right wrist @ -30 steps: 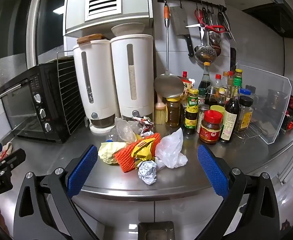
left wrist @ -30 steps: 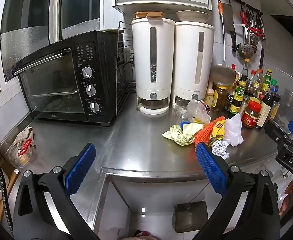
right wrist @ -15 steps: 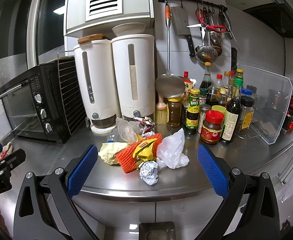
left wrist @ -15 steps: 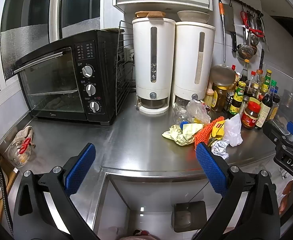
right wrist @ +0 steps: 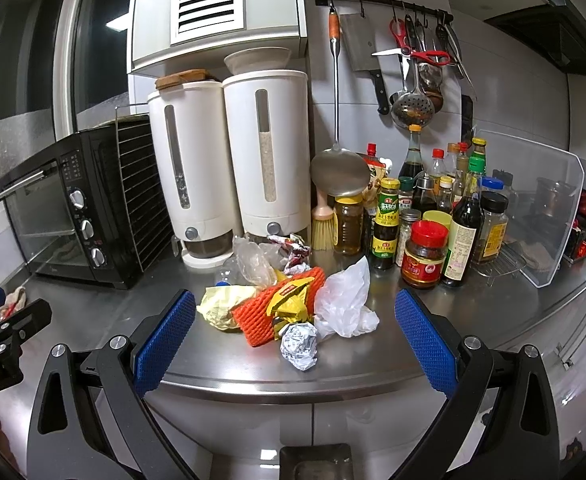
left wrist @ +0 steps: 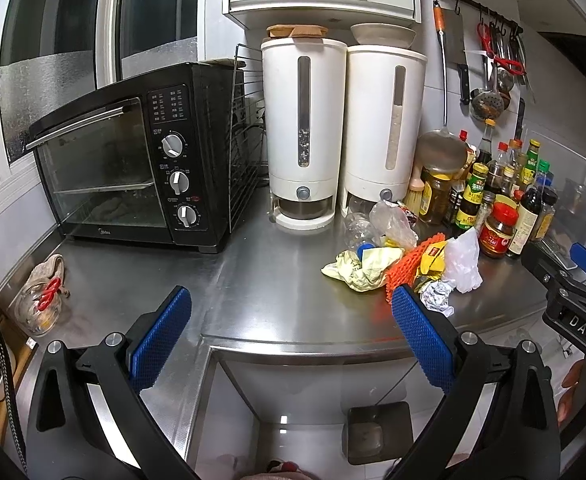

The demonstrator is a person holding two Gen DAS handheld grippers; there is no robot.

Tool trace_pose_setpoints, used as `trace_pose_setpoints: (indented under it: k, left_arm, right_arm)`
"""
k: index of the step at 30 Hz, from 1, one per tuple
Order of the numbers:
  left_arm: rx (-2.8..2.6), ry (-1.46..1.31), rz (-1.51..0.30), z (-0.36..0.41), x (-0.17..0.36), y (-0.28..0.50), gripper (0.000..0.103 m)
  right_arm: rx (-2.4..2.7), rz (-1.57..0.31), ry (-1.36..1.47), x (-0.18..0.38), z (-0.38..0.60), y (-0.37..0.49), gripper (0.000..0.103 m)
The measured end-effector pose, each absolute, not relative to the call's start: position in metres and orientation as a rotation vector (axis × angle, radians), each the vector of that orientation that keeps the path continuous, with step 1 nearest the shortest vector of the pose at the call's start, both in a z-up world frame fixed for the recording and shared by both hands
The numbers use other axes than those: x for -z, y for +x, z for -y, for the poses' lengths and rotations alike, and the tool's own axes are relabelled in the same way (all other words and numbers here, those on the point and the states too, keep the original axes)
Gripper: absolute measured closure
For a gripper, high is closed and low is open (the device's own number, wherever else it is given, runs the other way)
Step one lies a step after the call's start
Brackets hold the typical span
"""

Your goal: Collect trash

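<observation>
Little has moved since the earlier frames: both views creep slightly nearer the counter, trash unchanged.

Trash pile (right wrist: pixel 289 300): centre of the right view, right of centre in the left view (left wrist: pixel 405 264). Contents: foil ball (right wrist: pixel 299 346) nearest the counter edge; orange net (right wrist: pixel 269 312) with yellow wrapper (right wrist: pixel 291 300) on it; white bag (right wrist: pixel 345 304) at right; pale yellow wrapper (right wrist: pixel 219 306) at left; clear bag (right wrist: pixel 253 260) and a red-and-silver wrapper behind.

Right gripper (right wrist: pixel 293 336): jaws wide open, empty, framing the pile from short of the edge.
Left gripper (left wrist: pixel 289 332): jaws wide open, empty, aimed at bare counter (left wrist: pixel 253 272) left of the pile.

Risks, judged: the foil ball sits close to the edge and a glancing finger could roll it off; light bags may slip from a shallow pinch; a deep reach could knock the bottles (right wrist: pixel 425 256) just right of and behind the pile.

Room: open steel to the left as far as the oven (left wrist: pixel 133 168); dispensers (right wrist: pixel 229 160) close the back; approach from the front is free.
</observation>
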State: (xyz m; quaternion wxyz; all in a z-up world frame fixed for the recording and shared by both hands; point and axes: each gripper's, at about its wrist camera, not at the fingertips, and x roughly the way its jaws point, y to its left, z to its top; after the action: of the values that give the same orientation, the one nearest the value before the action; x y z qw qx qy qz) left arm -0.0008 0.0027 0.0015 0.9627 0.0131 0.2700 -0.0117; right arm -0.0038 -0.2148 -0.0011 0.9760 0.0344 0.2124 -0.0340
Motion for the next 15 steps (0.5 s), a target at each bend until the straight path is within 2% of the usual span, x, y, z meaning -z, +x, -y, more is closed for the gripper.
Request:
trace_pose_setpoints:
  k: [15]
  left_arm:
    - [0.022, 0.026, -0.546, -0.0027, -0.0016, -0.0010, 0.008]
  right_arm:
    - [0.069, -0.426, 0.072, 0.0012, 0.2153, -0.0039, 0.002]
